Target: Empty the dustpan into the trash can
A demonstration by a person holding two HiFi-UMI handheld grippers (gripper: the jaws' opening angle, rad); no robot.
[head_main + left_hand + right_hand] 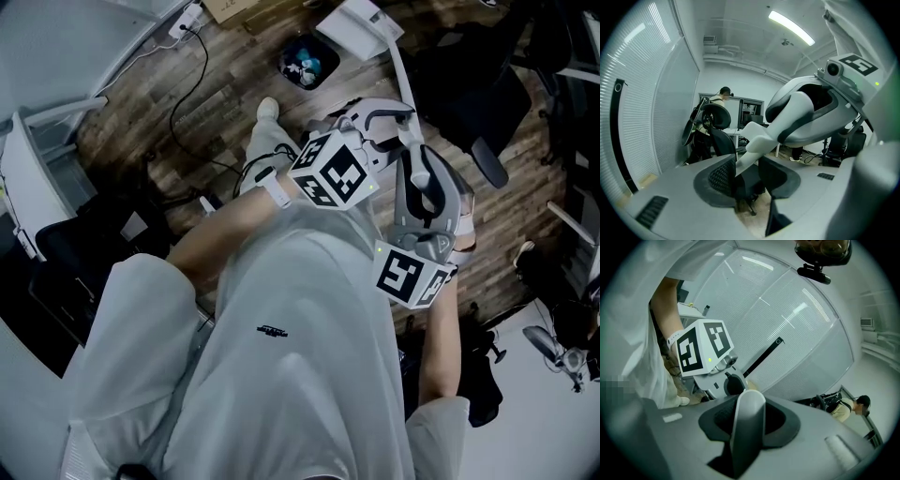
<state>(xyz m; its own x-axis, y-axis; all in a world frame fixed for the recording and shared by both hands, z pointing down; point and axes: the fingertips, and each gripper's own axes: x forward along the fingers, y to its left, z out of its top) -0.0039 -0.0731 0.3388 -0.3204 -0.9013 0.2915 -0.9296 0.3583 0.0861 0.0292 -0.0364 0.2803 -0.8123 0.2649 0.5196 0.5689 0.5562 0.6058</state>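
Chairs (483,108) crowd my right, floor (183,103) opens left, white dustpan (361,23) just beside the bin (307,61), right hand-held gripper (749,416) clamped on its long handle (401,75), left hand-held gripper (747,173) barely parted, grip unclear.

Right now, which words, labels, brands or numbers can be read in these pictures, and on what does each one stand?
No text can be read.
The small dark logo on the person's grey clothing: too small to read.
Print on the cardboard box: cut off and blurred.
On the left cube and the right cube: black square patterns only, no letters.
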